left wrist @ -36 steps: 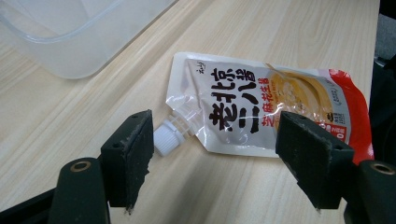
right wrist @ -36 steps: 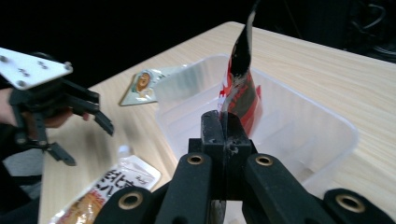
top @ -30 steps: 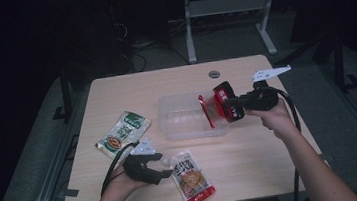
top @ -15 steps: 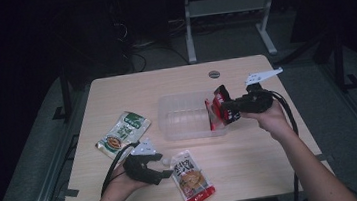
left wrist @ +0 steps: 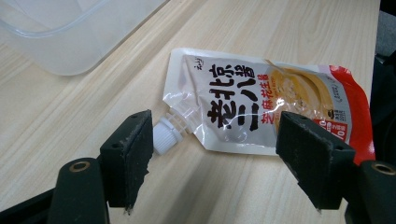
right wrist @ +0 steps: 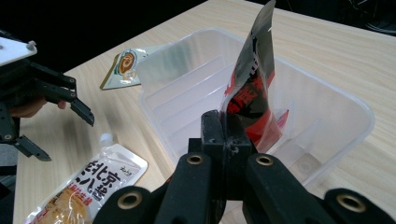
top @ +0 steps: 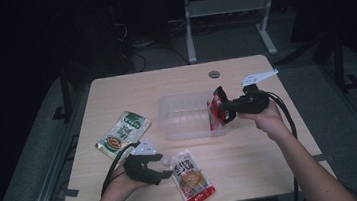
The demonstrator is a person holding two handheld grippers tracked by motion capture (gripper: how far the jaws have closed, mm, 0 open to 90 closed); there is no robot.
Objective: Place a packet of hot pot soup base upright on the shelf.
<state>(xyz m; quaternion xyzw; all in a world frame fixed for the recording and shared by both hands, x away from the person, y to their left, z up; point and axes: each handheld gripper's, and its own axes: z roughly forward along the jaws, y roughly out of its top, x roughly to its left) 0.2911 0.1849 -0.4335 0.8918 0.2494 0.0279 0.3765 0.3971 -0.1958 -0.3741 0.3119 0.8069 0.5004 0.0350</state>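
Worktop: the worktop (top: 253, 158) is light wood with round corners and a small round grey cap near its far edge.
Room: dark all around, a grey floor, and a white metal frame (top: 228, 20) behind the worktop.
Clear tub: the clear tub (top: 179, 130) sits in the middle of the worktop.
Right gripper: the right gripper (top: 219, 110) has its jaws closed tight on the red pouch (right wrist: 250, 91), at the tub's right end.
Red pouch: it stands up on edge, partly inside the tub.
Left gripper: the left gripper (left wrist: 212, 154) rests low near the front edge, jaws open, holding nothing.
White pouch: the white pouch (left wrist: 271, 109) lies flat just past the open jaws, its white cap (left wrist: 166, 135) right beside one jaw.
Green pouch: the green pouch (top: 122, 131) lies flat, left of the tub.
Change: the right gripper and red pouch have come down lower and closer to the tub than a second ago.
No change: the left gripper and both flat pouches stayed put.
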